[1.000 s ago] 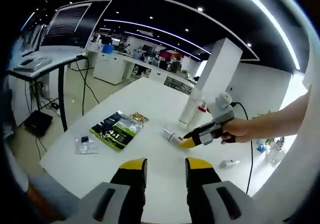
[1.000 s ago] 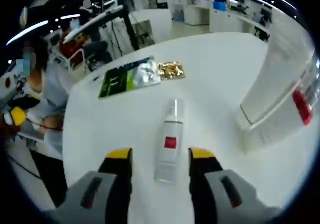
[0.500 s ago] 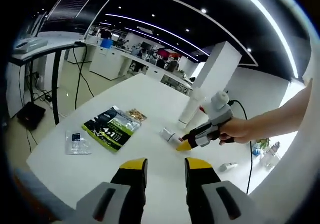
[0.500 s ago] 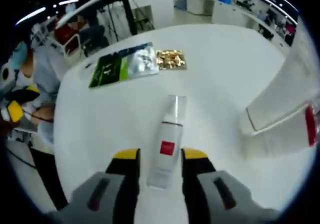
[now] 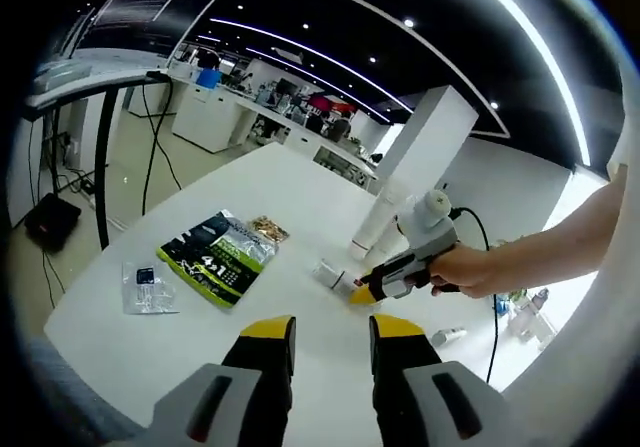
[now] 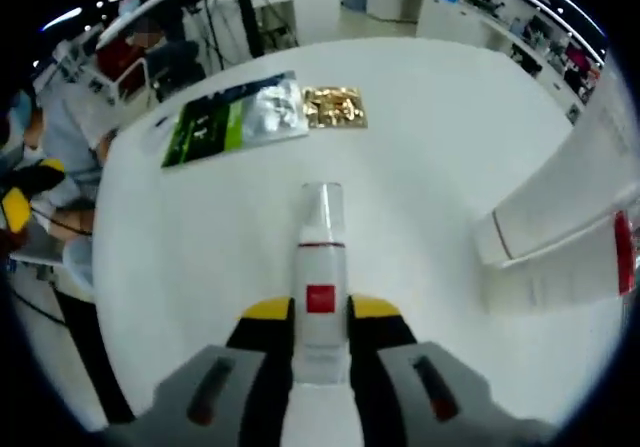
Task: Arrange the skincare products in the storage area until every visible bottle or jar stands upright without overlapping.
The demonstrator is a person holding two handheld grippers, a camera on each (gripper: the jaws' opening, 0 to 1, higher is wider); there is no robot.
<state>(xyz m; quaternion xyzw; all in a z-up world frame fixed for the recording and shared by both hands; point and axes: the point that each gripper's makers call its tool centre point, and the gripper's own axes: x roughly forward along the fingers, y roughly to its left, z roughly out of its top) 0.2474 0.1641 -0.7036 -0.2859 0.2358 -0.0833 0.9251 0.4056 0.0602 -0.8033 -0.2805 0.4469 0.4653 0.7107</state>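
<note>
In the right gripper view we have our right gripper (image 6: pixel 320 310) clamped on the white spray bottle (image 6: pixel 320 292), which lies on the white bench (image 6: pixel 430 177) near a green packet (image 6: pixel 228 120) and a gold sachet (image 6: pixel 334 107). Our left gripper (image 5: pixel 320 329) hangs above the bench with its jaws apart, gripping nothing.

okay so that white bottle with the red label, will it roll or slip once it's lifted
Probably prone to rolling: the white bottle is round and lies on its side on the table. Its smooth body may slip between the right gripper jaws, closed near its base.
</note>
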